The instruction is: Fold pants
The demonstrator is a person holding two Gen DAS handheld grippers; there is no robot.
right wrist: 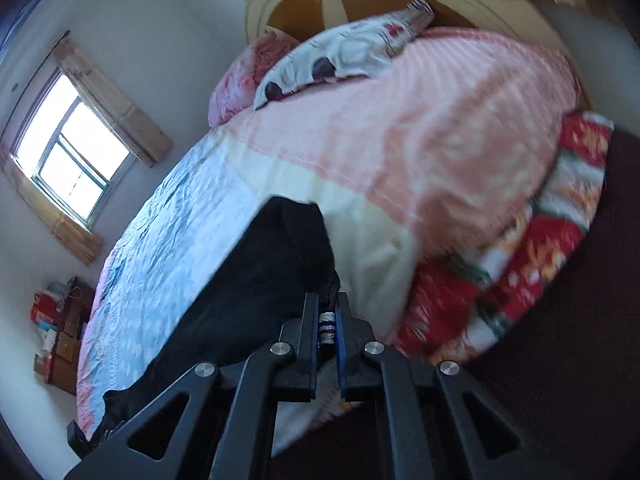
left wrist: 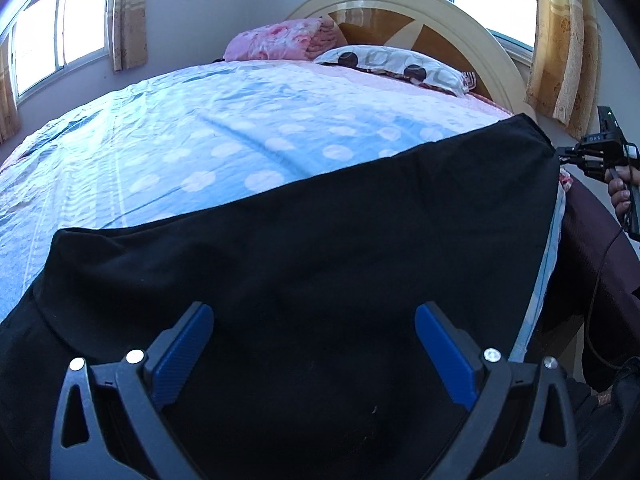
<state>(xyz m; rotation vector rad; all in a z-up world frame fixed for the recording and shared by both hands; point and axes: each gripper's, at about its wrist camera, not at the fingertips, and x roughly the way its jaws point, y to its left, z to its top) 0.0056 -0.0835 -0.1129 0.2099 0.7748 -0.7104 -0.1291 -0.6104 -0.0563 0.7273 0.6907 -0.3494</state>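
Black pants (left wrist: 304, 248) are lying spread across the near edge of a bed, over a blue sheet (left wrist: 168, 136) dotted with pale circles, as sunlight is coming through a window (left wrist: 60, 28) on the left wall. In the left wrist view, the left gripper (left wrist: 314, 354) is hovering over the dark cloth with its blue-padded jaws standing wide apart and nothing pinched between them. Farther back, a pink floral blanket (left wrist: 280, 40) and a patterned pillow (left wrist: 392, 66) are resting against the rounded headboard (left wrist: 404, 8). At the right edge of that view, a hand (left wrist: 622, 192) is holding the right gripper (left wrist: 562, 156) against the far corner of the pants. In the right wrist view, the right gripper (right wrist: 327, 304) is pinching that corner of the pants (right wrist: 260, 284), its jaws nearly closed on bunched black fabric and a strip of striped trim, beside a pink section of the sheet (right wrist: 440, 132) and a red patterned blanket (right wrist: 520, 264) hanging at the bedside.
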